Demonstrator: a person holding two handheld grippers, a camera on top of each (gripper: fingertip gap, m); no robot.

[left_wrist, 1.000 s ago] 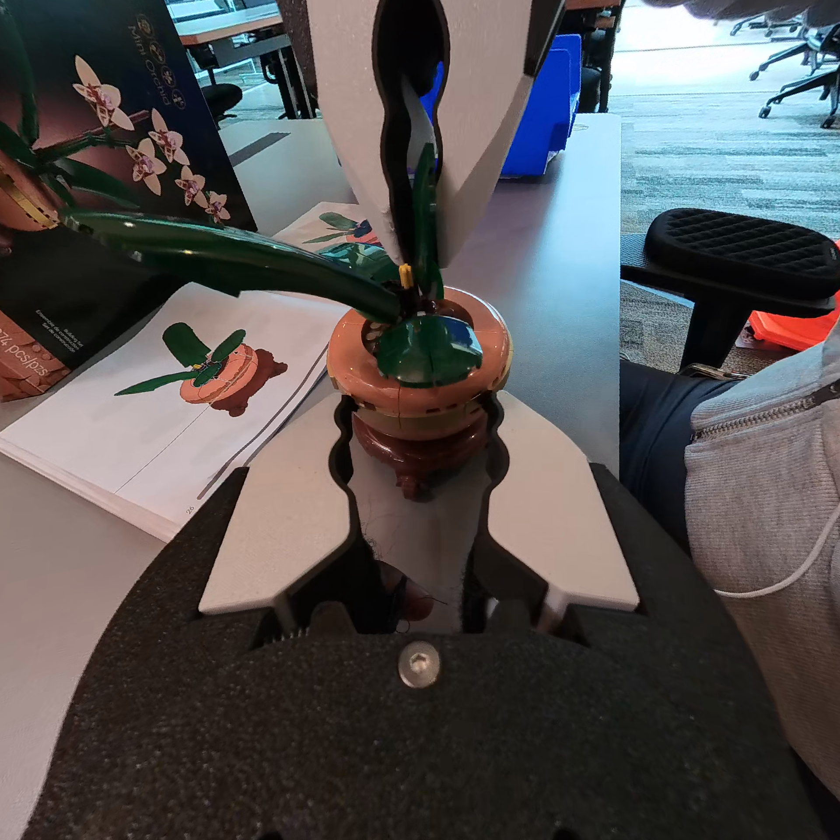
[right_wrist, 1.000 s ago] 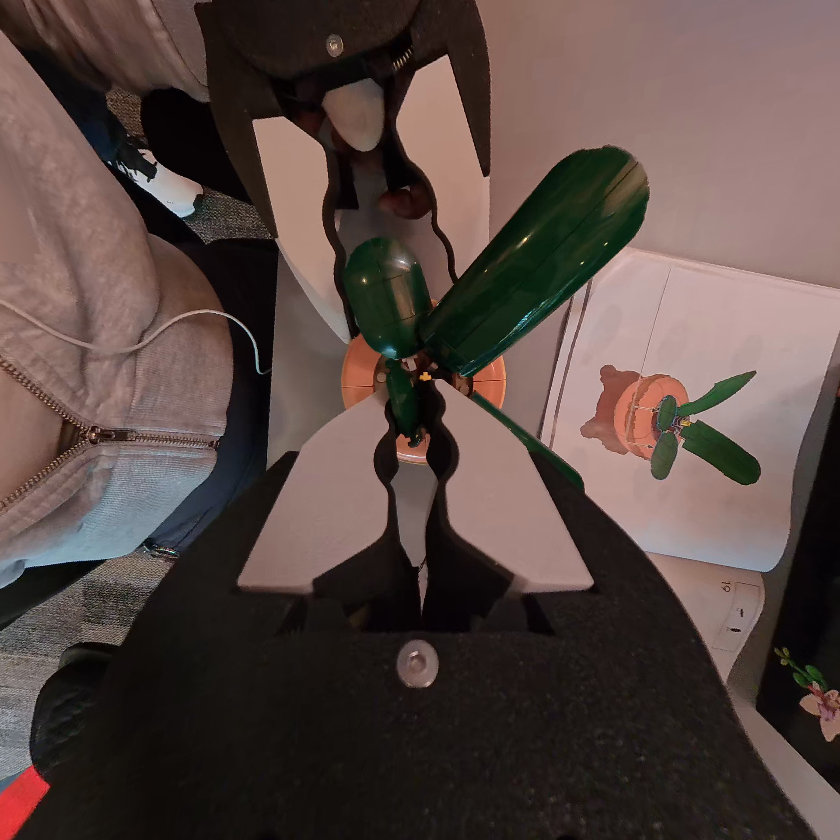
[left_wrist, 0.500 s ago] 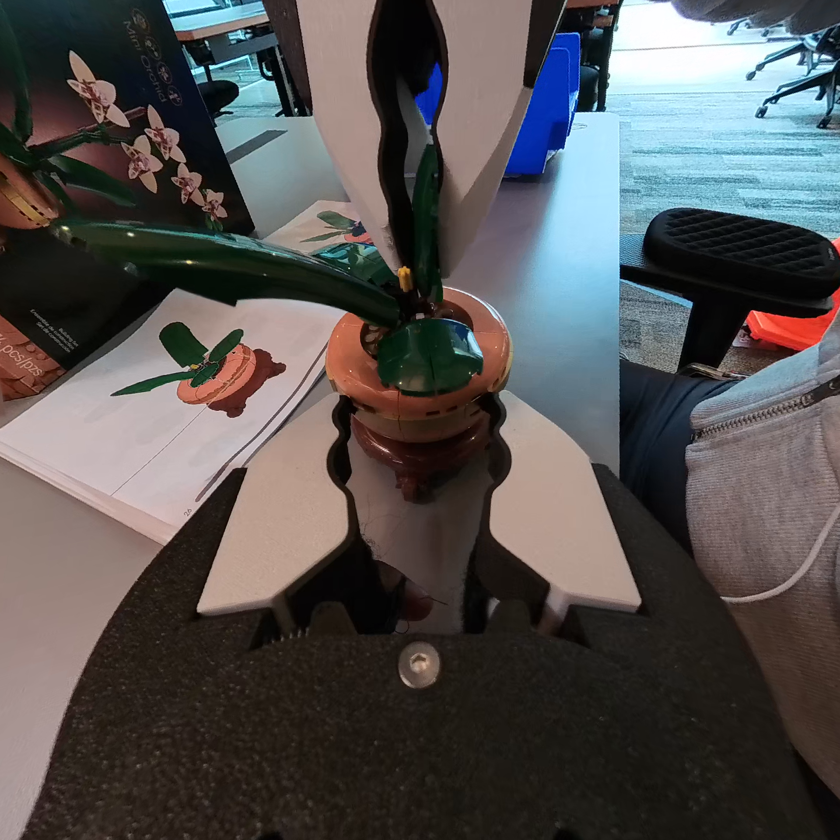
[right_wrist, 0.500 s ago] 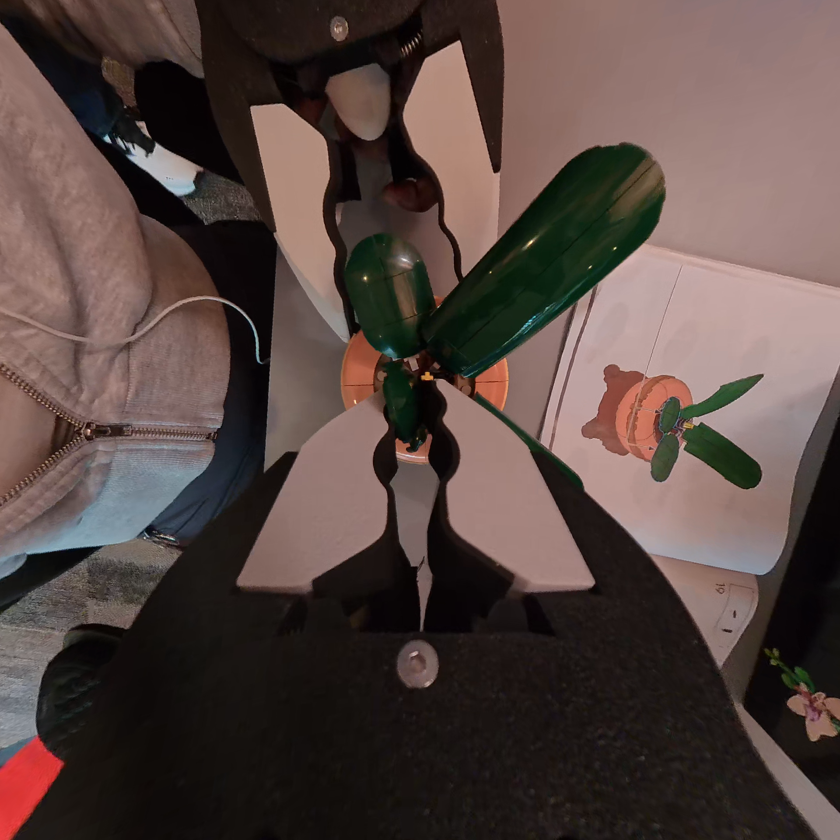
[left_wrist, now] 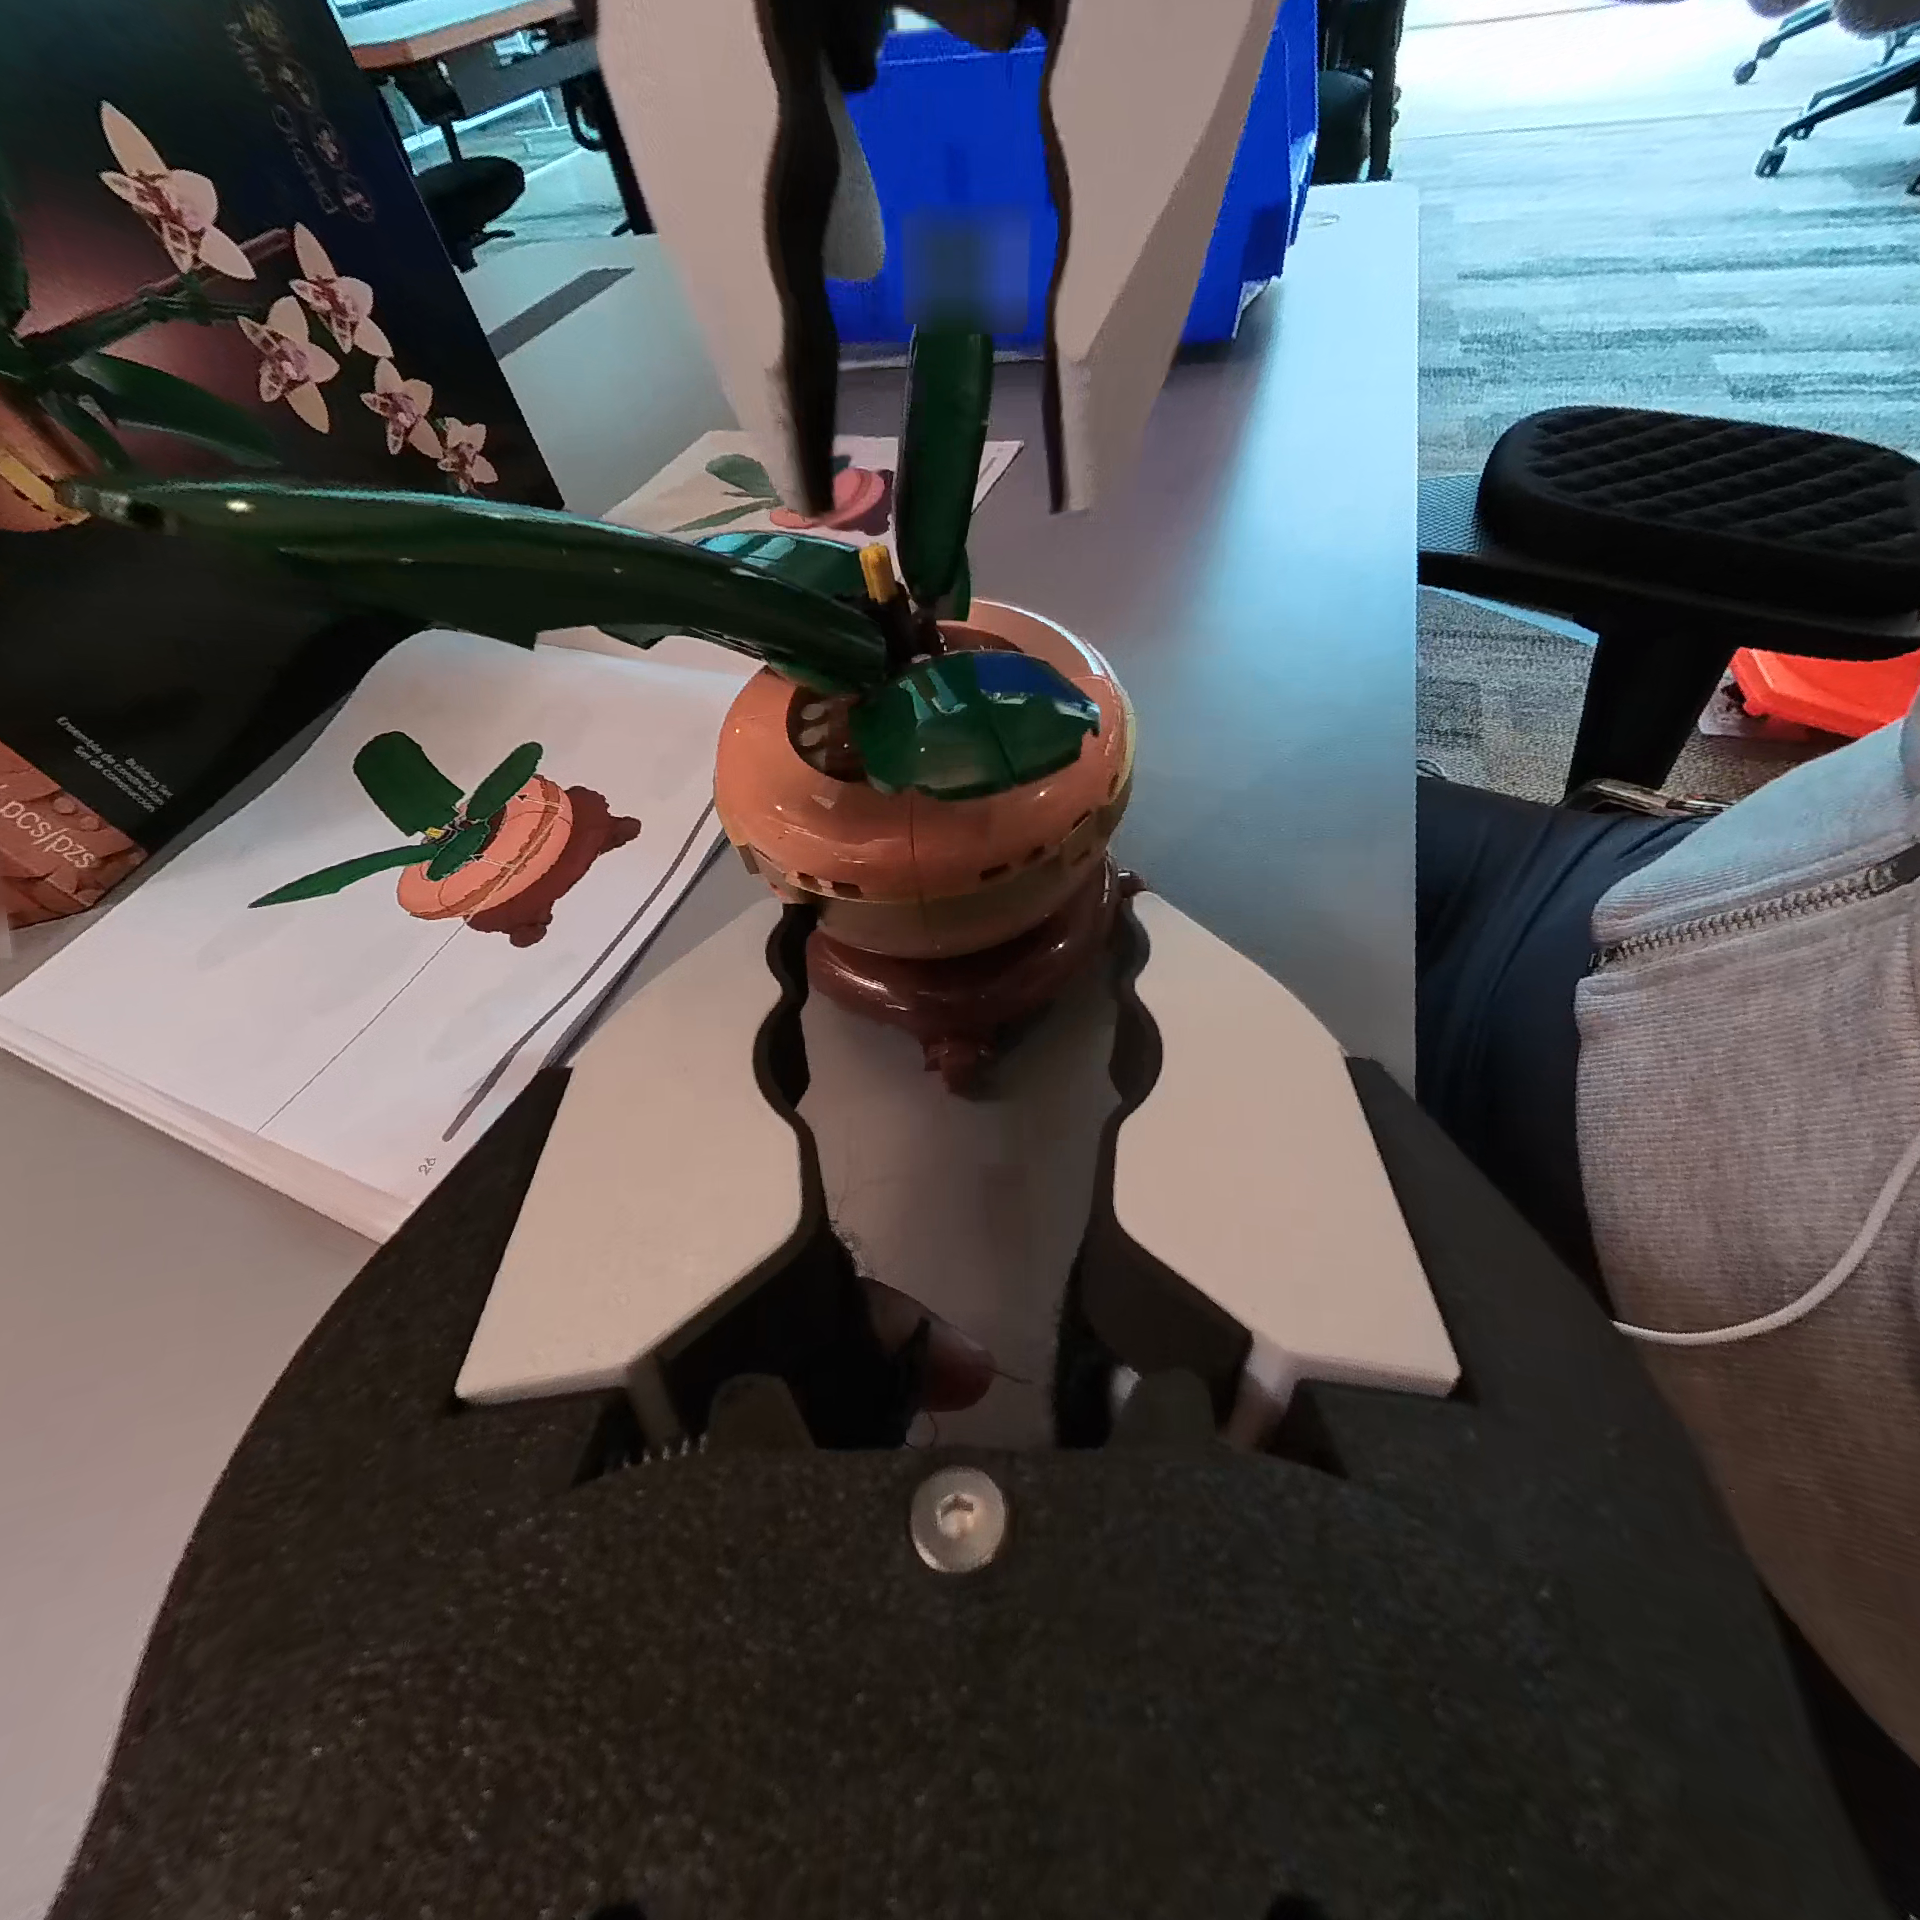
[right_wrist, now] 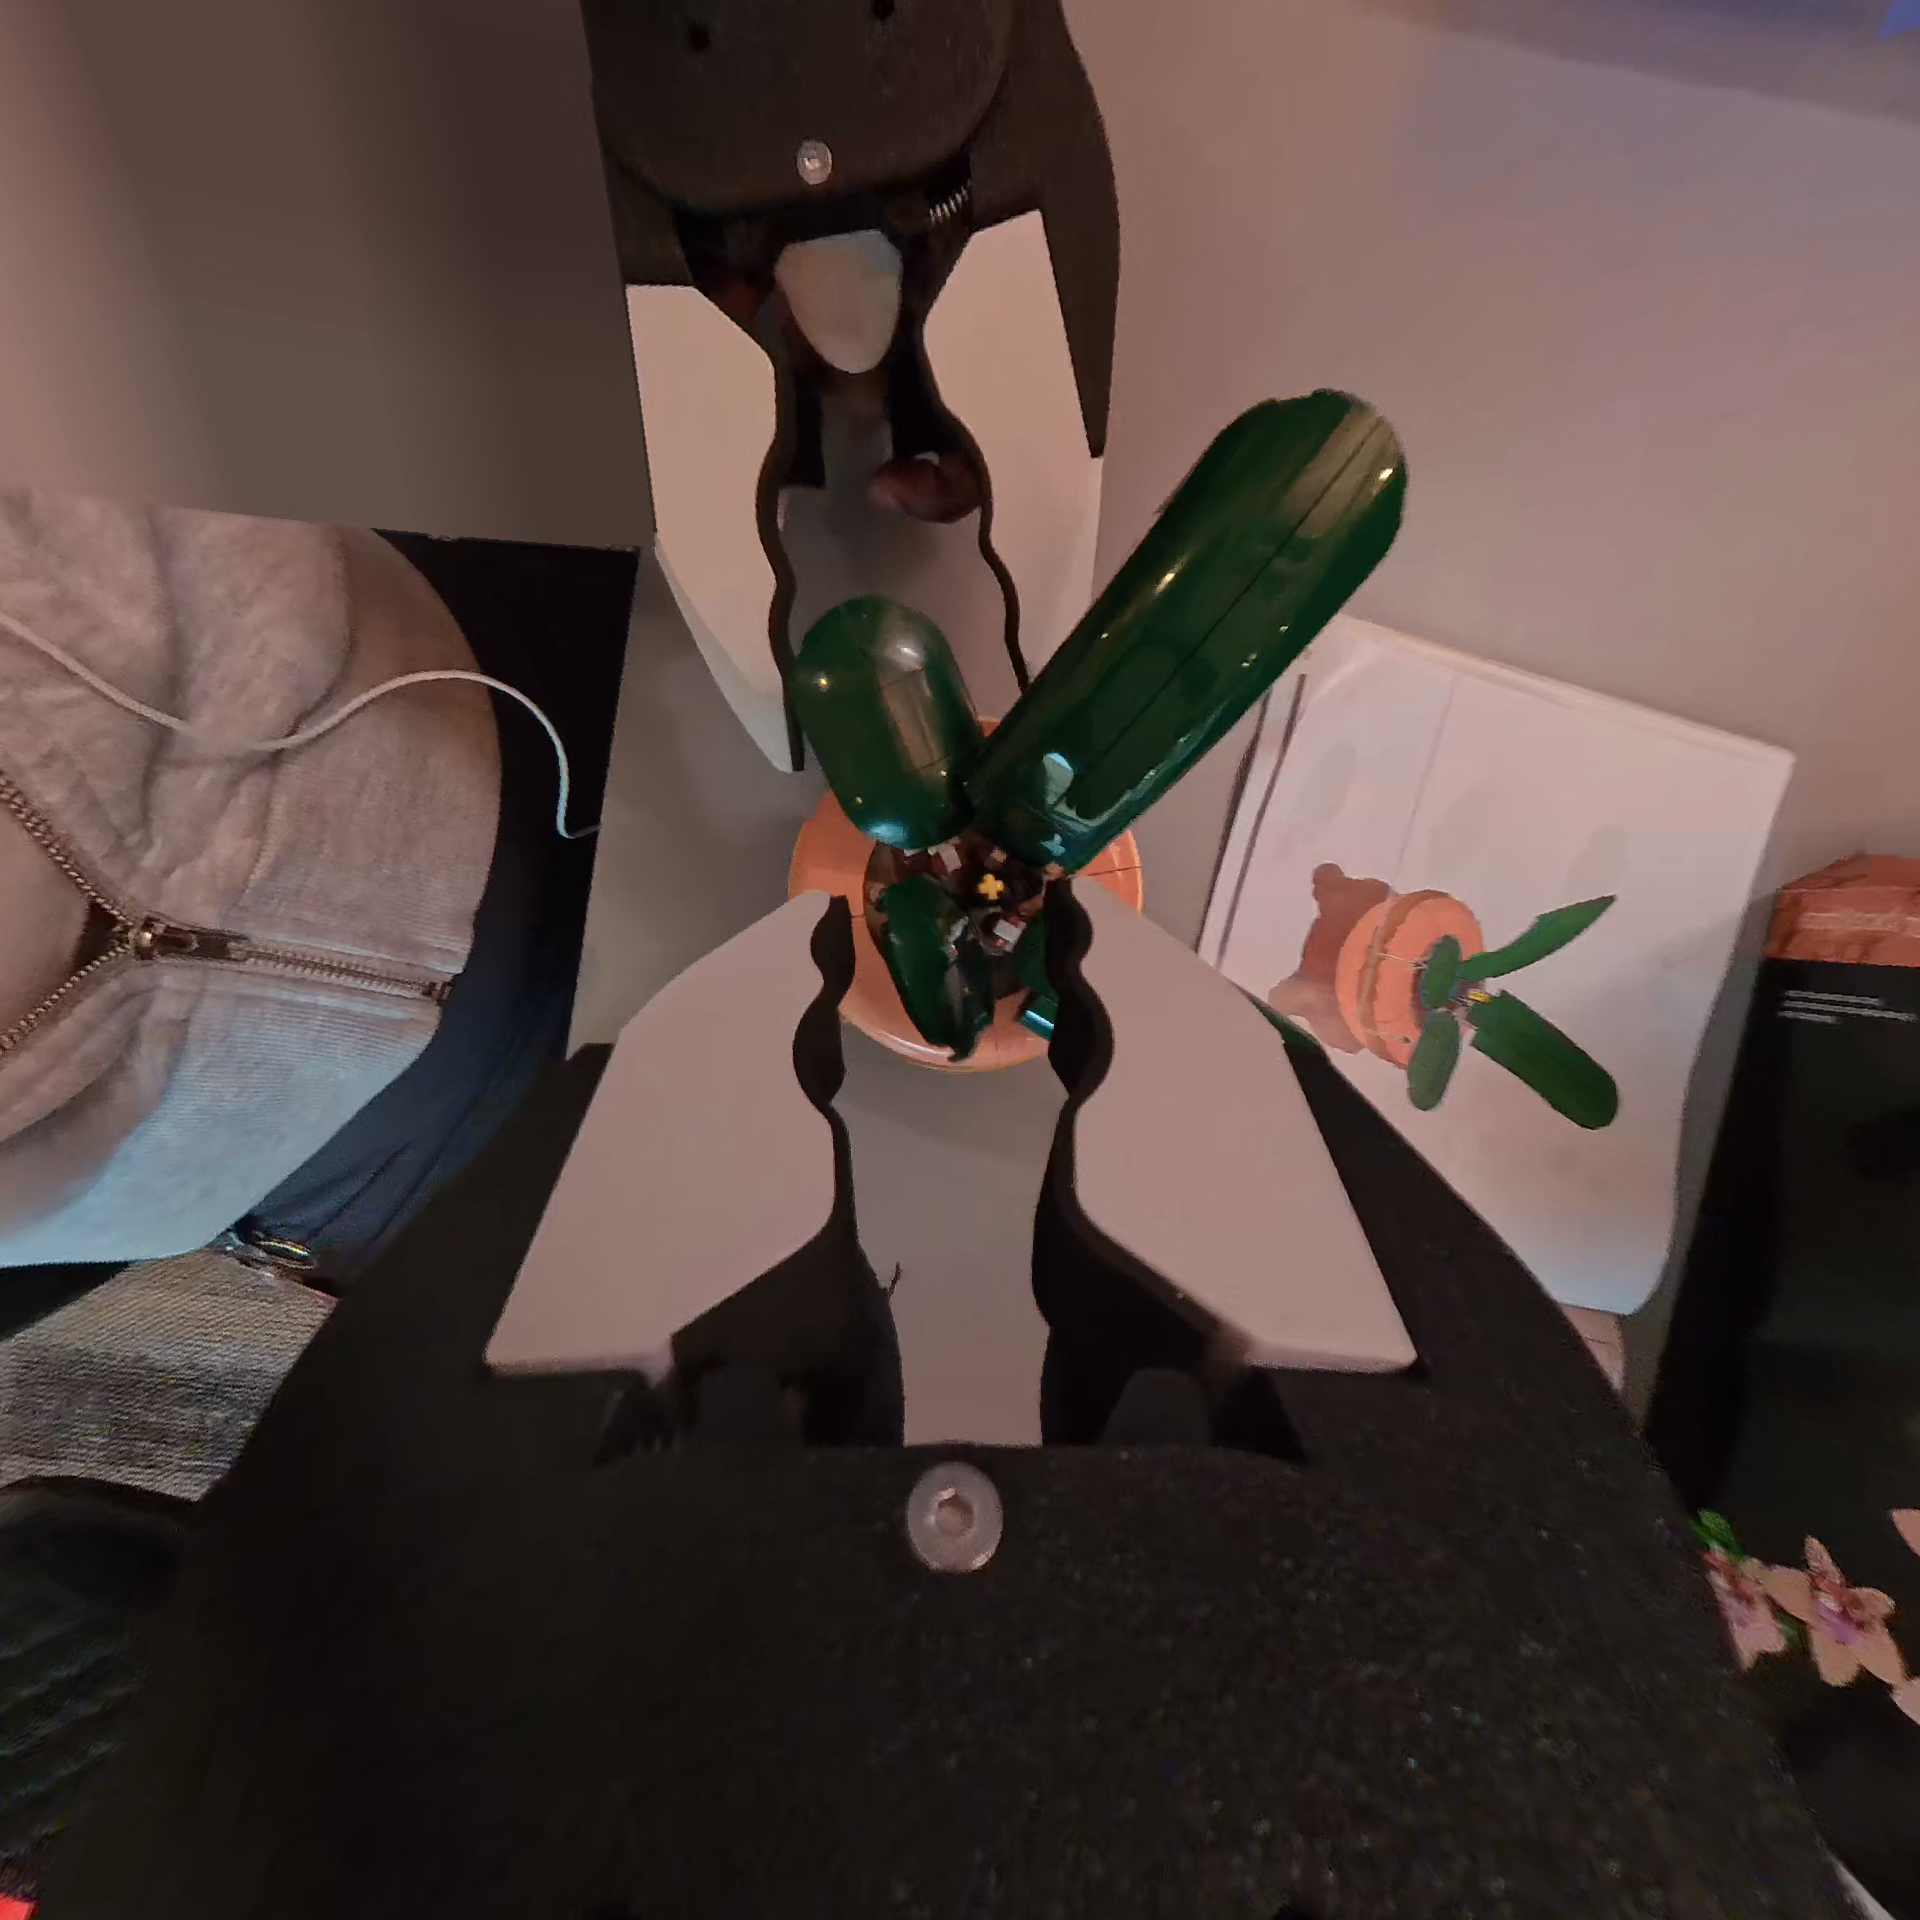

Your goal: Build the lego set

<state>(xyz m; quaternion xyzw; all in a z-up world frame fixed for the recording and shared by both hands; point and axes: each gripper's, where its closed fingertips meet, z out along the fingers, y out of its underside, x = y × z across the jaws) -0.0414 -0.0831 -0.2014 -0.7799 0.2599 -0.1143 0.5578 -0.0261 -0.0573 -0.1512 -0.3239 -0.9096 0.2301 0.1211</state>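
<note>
A tan lego plant pot (left_wrist: pixel 925 821) on a brown base stands on the grey table (left_wrist: pixel 1247 623). My left gripper (left_wrist: pixel 956 925) is shut on the base. A long dark green leaf (left_wrist: pixel 499 571), a short broad leaf (left_wrist: pixel 977 727) and a small upright leaf (left_wrist: pixel 940 457) are attached around a yellow pin (left_wrist: pixel 876 571). My right gripper (left_wrist: pixel 940 504) hangs above, open, its jaws either side of the upright leaf and apart from it. In the right wrist view my right gripper (right_wrist: pixel 951 914) is open over the pot (right_wrist: pixel 935 1049); the small leaf (right_wrist: pixel 925 966) lies between its jaws.
An open instruction booklet (left_wrist: pixel 364 914) and the set's dark box (left_wrist: pixel 208 364) lie left of the pot. A blue bin (left_wrist: pixel 1226 208) stands at the table's far end. The table edge, a chair armrest (left_wrist: pixel 1714 499) and a person in a grey hoodie (left_wrist: pixel 1766 1143) are on the right. Across from one pair of fingers to the other is roughly 7 centimeters.
My right gripper was shut on the small upright leaf; it has opened, let the leaf go and lifted back. The left gripper and the pot have stayed put.
</note>
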